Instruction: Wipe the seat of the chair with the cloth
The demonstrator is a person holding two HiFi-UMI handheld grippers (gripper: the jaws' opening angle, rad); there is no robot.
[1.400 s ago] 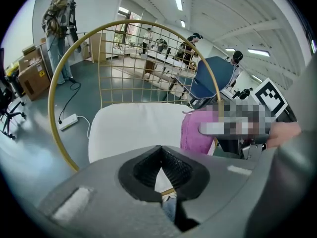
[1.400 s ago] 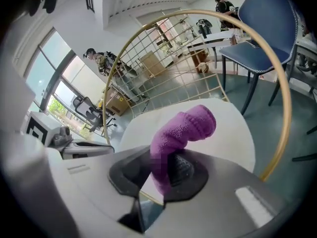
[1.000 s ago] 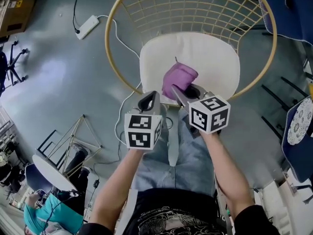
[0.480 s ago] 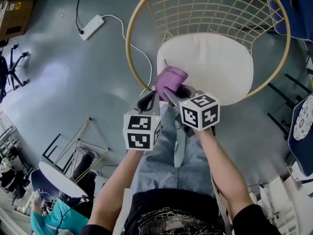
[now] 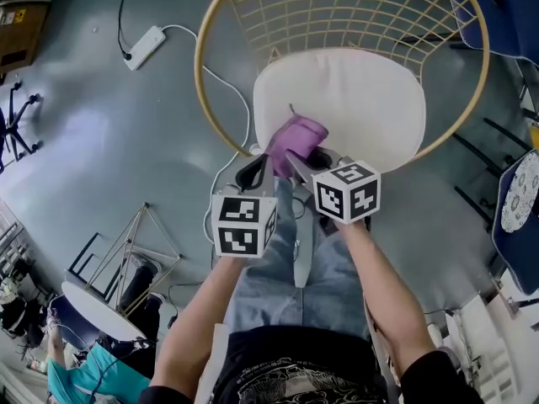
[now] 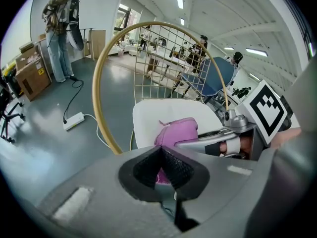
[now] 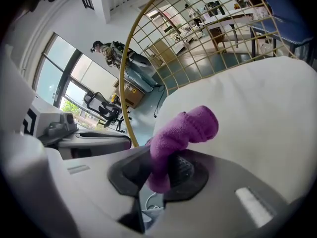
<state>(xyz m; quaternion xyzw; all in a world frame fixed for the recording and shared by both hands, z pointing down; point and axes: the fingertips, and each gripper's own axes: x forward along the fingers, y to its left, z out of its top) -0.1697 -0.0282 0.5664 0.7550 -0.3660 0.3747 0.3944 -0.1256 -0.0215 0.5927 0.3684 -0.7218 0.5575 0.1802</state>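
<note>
A round chair with a yellow wire frame (image 5: 206, 99) carries a white seat cushion (image 5: 354, 99). My right gripper (image 5: 295, 160) is shut on a purple cloth (image 5: 295, 137), which sits at the cushion's near left edge. In the right gripper view the cloth (image 7: 181, 133) sticks up from between the jaws, over the white cushion (image 7: 257, 108). My left gripper (image 5: 257, 171) is shut and holds nothing, just left of the right one, in front of the chair rim. From the left gripper view the cloth (image 6: 176, 133) and the cushion (image 6: 148, 123) lie straight ahead.
A white power strip (image 5: 143, 47) with its cable lies on the grey floor to the left. A folded metal stand (image 5: 135, 242) is at the lower left. Blue chairs (image 5: 514, 225) stand at the right. A person (image 6: 59, 29) stands far off by cardboard boxes.
The right gripper with the cloth has slid from the seat's middle front to its near left edge. The left gripper has stayed beside it.
</note>
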